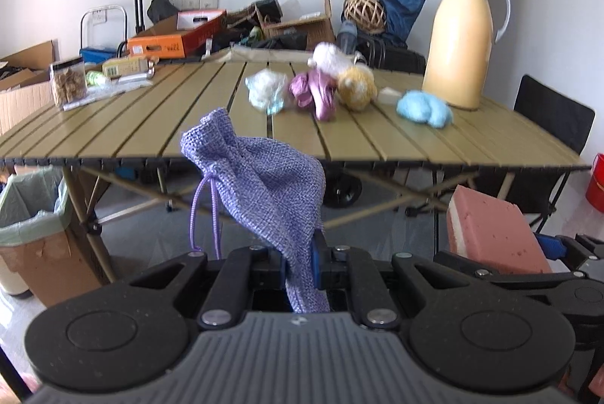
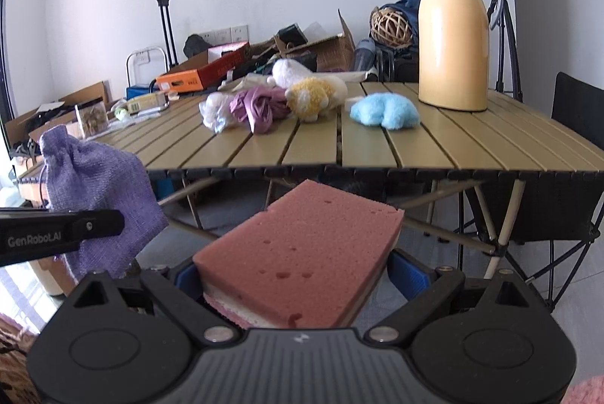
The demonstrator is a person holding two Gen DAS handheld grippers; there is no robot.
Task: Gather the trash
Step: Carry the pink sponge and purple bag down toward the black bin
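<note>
We see the left gripper [image 1: 300, 266] clamped tight on a purple drawstring pouch [image 1: 264, 185], which stands up ahead of its fingers. Just to its right, the right gripper [image 2: 294, 275] grips a pink sponge [image 2: 302, 253] by its two sides. Ahead of both tools lies a slatted table [image 2: 415, 147] bearing crumpled wrappers [image 2: 241, 109], plush toys [image 2: 385, 111] and a yellow jug [image 2: 453, 38]. A lined cardboard bin [image 1: 34, 215] stands low to the left gripper's left.
</note>
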